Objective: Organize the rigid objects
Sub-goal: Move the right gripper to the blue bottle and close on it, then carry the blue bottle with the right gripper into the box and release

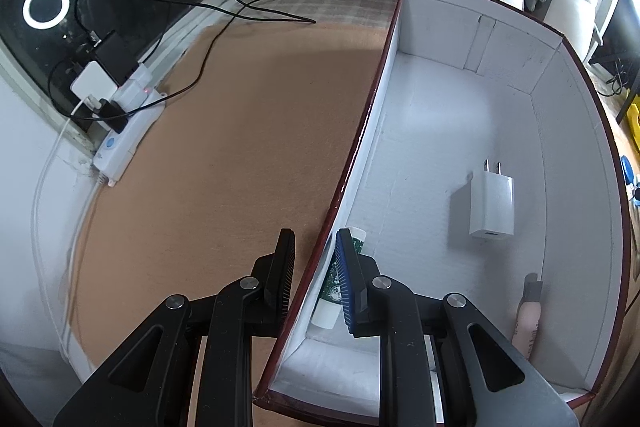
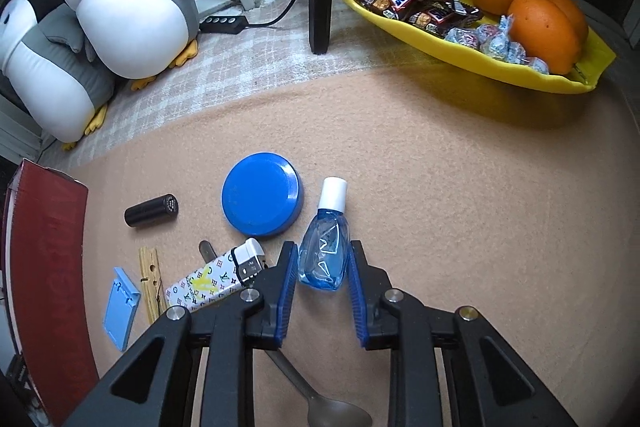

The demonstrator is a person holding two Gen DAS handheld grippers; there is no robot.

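Note:
In the left wrist view, my left gripper [image 1: 315,247] straddles the dark red left wall of a white-lined box [image 1: 362,131], one finger on each side, touching it or nearly so. Inside the box lie a white charger plug [image 1: 491,205], a white-and-green tube [image 1: 338,279] and a pink tube [image 1: 528,319]. In the right wrist view, my right gripper [image 2: 323,255] has its blue pads on both sides of a small blue bottle [image 2: 325,251] with a white cap, lying on the tan cloth. Beside it lie a blue round lid [image 2: 262,195], a patterned lighter [image 2: 218,277] and a black cylinder [image 2: 151,210].
A wooden clothespin [image 2: 151,283], a light blue clip [image 2: 121,307] and a spoon [image 2: 320,403] lie near the box's red side [image 2: 48,267]. A yellow dish [image 2: 460,47] holds oranges and candy. Two plush penguins [image 2: 132,7] sit at the back. A power strip [image 1: 124,131] with cables lies left.

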